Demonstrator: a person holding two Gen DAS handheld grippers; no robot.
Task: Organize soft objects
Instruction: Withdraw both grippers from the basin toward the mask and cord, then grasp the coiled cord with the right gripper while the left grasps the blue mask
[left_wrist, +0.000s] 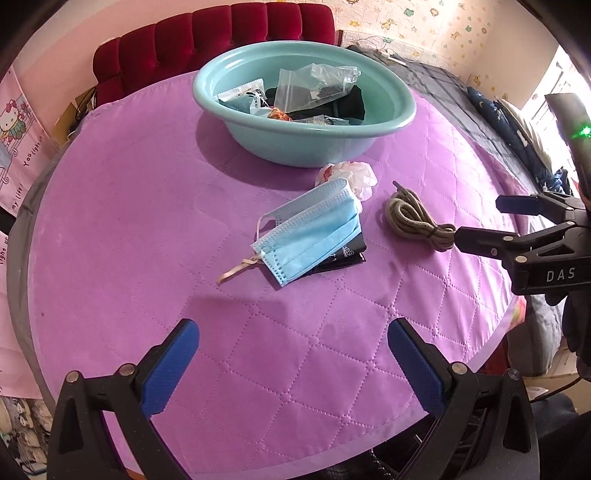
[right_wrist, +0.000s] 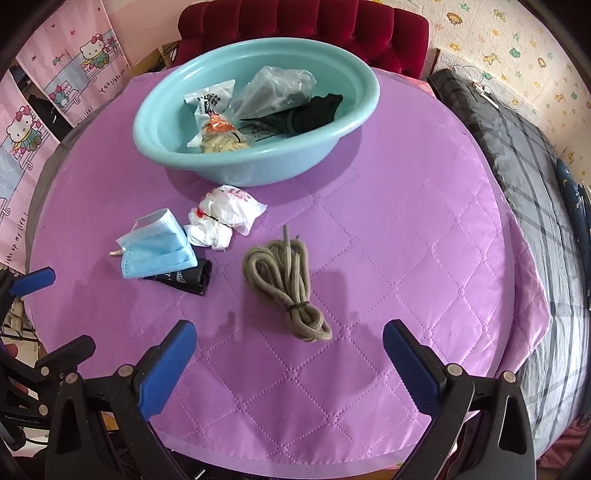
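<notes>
Both claws are being held open and empty above the near edge of the table (right_wrist: 406, 221). The right claw (right_wrist: 290, 354) is being aimed at the cord (right_wrist: 288, 284), a tied beige bundle lying just ahead of it between its spread fingers. The left claw (left_wrist: 293, 354) is being kept back, with the mask (left_wrist: 314, 236) ahead of it, a black packet (left_wrist: 347, 254) tucked under the mask and a crumpled bag (left_wrist: 351, 173) just beyond. The basin (right_wrist: 332, 136), already holding several packets and a dark cloth, is being left farther ahead of both claws.

A poor grasp is being risked: only one loop of the cord may be caught, so the bundle may be dragged or left hanging and snagged on the basin rim. The satin cover may be pinched along with it, and the light things beside it could be shifted. The two claws could also be knocked together, being near each other.

The table is being covered by a shiny quilted purple cloth. A red chair, cartoon curtains, patterned wallpaper and a bed with checked bedding are being shown around it.
</notes>
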